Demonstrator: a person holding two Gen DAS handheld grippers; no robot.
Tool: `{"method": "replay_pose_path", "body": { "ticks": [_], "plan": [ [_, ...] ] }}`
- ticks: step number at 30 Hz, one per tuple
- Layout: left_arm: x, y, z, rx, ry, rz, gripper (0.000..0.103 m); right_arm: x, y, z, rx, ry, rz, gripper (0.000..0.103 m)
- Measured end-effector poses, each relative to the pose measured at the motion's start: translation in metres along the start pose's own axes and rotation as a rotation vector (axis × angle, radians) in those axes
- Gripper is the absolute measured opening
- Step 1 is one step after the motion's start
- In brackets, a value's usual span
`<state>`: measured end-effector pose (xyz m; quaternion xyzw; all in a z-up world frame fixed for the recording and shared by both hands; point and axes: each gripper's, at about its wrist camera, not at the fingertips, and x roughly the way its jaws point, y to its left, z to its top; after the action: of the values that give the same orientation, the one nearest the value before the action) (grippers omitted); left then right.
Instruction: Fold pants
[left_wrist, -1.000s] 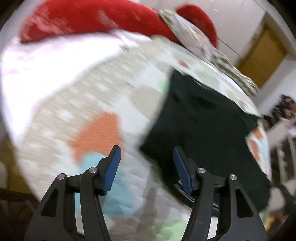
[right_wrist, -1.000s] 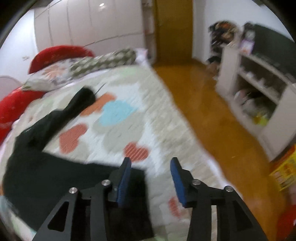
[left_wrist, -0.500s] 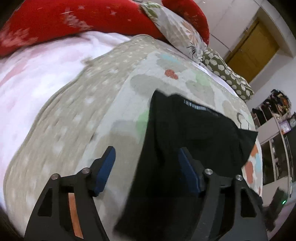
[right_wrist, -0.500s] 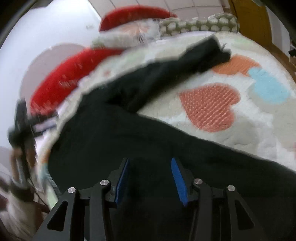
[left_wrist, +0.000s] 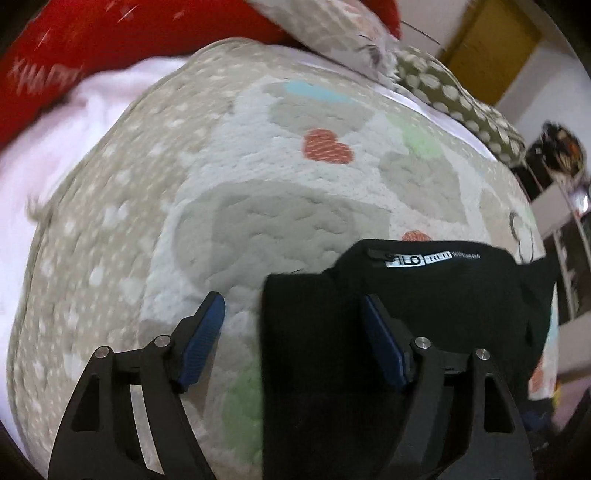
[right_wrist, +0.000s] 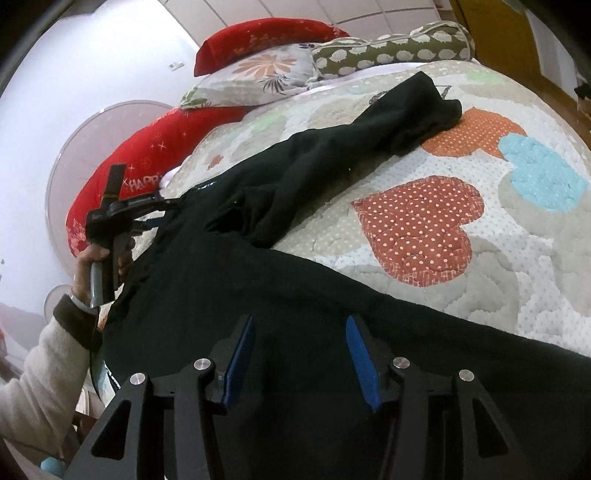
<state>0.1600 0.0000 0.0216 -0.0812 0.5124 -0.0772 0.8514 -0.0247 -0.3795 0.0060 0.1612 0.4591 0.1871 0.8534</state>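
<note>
One pair of black pants (right_wrist: 280, 266) lies spread across a quilt (right_wrist: 480, 177) printed with coloured hearts, one leg stretching away ahead of the right gripper's fingers toward the pillows, its crumpled end resting on an orange heart (right_wrist: 476, 134). The other leg runs off to the right of those fingers along the near edge of the bed. Right gripper (right_wrist: 299, 354) hangs low over the black cloth with its blue-padded fingers (right_wrist: 360, 363) spread apart, fabric filling the gap beneath them but nothing pinched. Left gripper (left_wrist: 291, 339) sits at the waistband end, fingers likewise released: the left pad (left_wrist: 201, 339) stands over bare quilt, the right pad (left_wrist: 384, 343) over the pants, and the garment's straight edge runs between them. Just ahead of the right pad a white brand label (left_wrist: 432, 259) shows on the waistband. Seen from the right wrist, the person's left hand (right_wrist: 92, 266) grips the tool's handle at the far left of the pants. Beyond the fingers lie a red cushion (right_wrist: 147, 173), a floral pillow (right_wrist: 258, 77) and an olive spotted bolster (right_wrist: 391, 46)
</note>
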Motion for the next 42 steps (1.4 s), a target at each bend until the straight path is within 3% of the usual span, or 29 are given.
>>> {"method": "replay_pose_path", "body": {
  "ticks": [1, 4, 6, 9, 11, 12, 15, 19, 21, 25, 31, 34, 36, 37, 38, 40, 42],
  "plan": [
    [0.0, -0.006, -0.001, 0.03, -0.008, 0.004, 0.048, 0.0, -0.001, 0.0, 0.007, -0.002, 0.004, 0.05],
    [-0.005, -0.022, -0.003, 0.089, -0.012, 0.001, 0.014, -0.004, -0.002, -0.001, 0.036, -0.012, 0.016, 0.05],
    [-0.032, -0.037, -0.014, 0.119, -0.049, -0.056, 0.011, -0.007, -0.003, -0.001, 0.051, -0.018, 0.018, 0.05],
    [-0.099, -0.064, -0.05, 0.227, -0.146, -0.217, 0.011, -0.015, -0.003, -0.002, 0.05, -0.03, 0.013, 0.05],
    [-0.159, -0.081, -0.108, 0.354, -0.244, -0.361, 0.011, -0.022, -0.005, -0.003, 0.054, -0.052, 0.019, 0.05],
    [-0.171, -0.085, -0.128, 0.383, -0.259, -0.38, 0.011, -0.027, -0.01, -0.004, 0.067, -0.066, 0.022, 0.05],
    [-0.182, -0.081, -0.192, 0.383, -0.224, -0.379, 0.012, -0.039, -0.025, -0.004, 0.124, -0.096, 0.019, 0.05],
    [-0.149, -0.045, -0.229, 0.203, -0.102, -0.381, 0.011, -0.057, -0.036, 0.001, 0.167, -0.137, -0.004, 0.05],
    [-0.139, -0.042, -0.227, 0.196, -0.087, -0.33, 0.012, -0.068, -0.041, 0.008, 0.177, -0.168, -0.031, 0.052],
    [-0.142, -0.045, -0.222, 0.216, -0.102, -0.323, 0.012, -0.083, -0.063, 0.015, 0.236, -0.227, -0.045, 0.077],
    [-0.14, -0.037, -0.219, 0.193, -0.088, -0.33, 0.012, -0.054, -0.119, 0.063, 0.331, -0.188, -0.137, 0.077],
    [-0.141, -0.037, -0.219, 0.195, -0.084, -0.33, 0.012, -0.028, -0.135, 0.09, 0.362, -0.19, -0.115, 0.077],
    [-0.142, -0.037, -0.217, 0.196, -0.083, -0.323, 0.012, -0.019, -0.137, 0.105, 0.345, -0.227, -0.096, 0.07],
    [-0.143, -0.037, -0.214, 0.196, -0.084, -0.312, 0.012, -0.014, -0.137, 0.109, 0.341, -0.227, -0.088, 0.033],
    [-0.144, -0.037, -0.211, 0.202, -0.088, -0.296, 0.012, -0.01, -0.137, 0.113, 0.345, -0.207, -0.074, 0.008],
    [-0.149, -0.034, -0.198, 0.217, -0.119, -0.242, 0.012, -0.014, -0.128, 0.115, 0.344, -0.201, -0.048, 0.008],
    [-0.158, -0.026, -0.183, 0.217, -0.157, -0.215, 0.012, -0.046, -0.108, 0.106, 0.282, -0.268, -0.046, 0.005]
  ]
}}
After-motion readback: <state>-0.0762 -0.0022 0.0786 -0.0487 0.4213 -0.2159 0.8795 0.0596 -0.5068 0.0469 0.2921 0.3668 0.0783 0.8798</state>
